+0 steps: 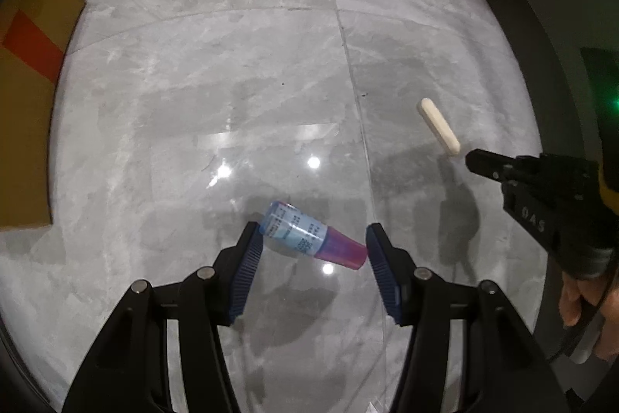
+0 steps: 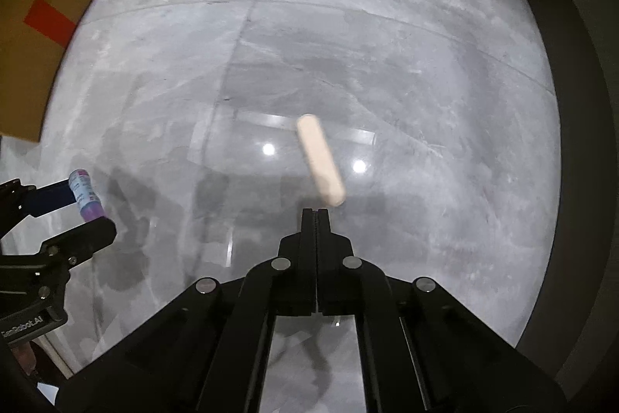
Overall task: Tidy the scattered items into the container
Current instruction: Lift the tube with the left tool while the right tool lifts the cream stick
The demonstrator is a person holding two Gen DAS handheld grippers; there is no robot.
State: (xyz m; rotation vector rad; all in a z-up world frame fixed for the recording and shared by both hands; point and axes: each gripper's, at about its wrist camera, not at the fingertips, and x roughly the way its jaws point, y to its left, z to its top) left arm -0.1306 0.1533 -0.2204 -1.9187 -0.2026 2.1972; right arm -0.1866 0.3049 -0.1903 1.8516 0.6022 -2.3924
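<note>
The left gripper [image 1: 313,250] stood open around the small blue-and-pink plastic tube [image 1: 313,239]; it should squeeze gently. The right gripper [image 2: 316,213] was closed, empty, the cream wooden stick [image 2: 321,161] at twelve o'clock.

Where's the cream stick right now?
The cream stick lies on the grey floor, just ahead of the shut right gripper, tip slightly right. In the left wrist view it sits far right.

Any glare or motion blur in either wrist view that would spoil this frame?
Left wrist view: sharp; ceiling-light glare spots on the glossy floor near the tube, label print still visible. Right wrist view: the cream stick is smeared by motion blur; two glare spots flank it; fisheye bends the floor seams in both.
</note>
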